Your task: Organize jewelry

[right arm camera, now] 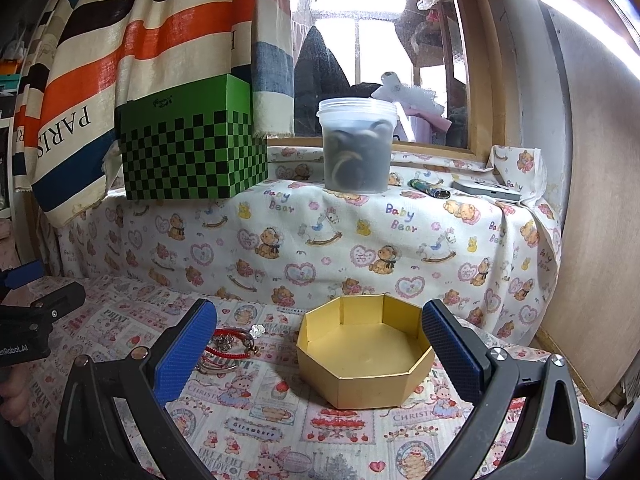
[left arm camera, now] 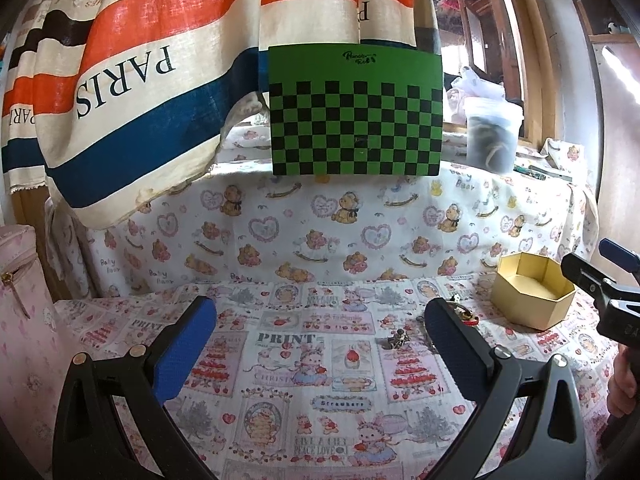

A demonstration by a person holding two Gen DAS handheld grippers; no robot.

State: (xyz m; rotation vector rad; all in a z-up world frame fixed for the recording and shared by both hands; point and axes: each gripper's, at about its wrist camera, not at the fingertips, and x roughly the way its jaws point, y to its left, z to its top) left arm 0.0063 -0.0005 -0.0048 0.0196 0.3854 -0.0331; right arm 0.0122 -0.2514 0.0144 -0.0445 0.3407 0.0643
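- Left wrist view is showing the left gripper hovering over the printed tablecloth with its blue-padded fingers spread wide and nothing between them.
- Small dark charm is lying on the cloth just left of the right-hand finger, and a ring with a red cord is peeking out just behind that finger.
- Gold octagonal box is sitting open to the far right; the right gripper is reaching in at the right edge beside it.
- Right wrist view is showing the right gripper with its jaws wide apart, holding nothing, framing the gold octagonal box, which is sitting empty.
- Red cord bracelet and a small flower charm are lying just left of the box, partly behind the left-hand finger.
- Green checkered box and a plastic tub are standing on the far ledge.
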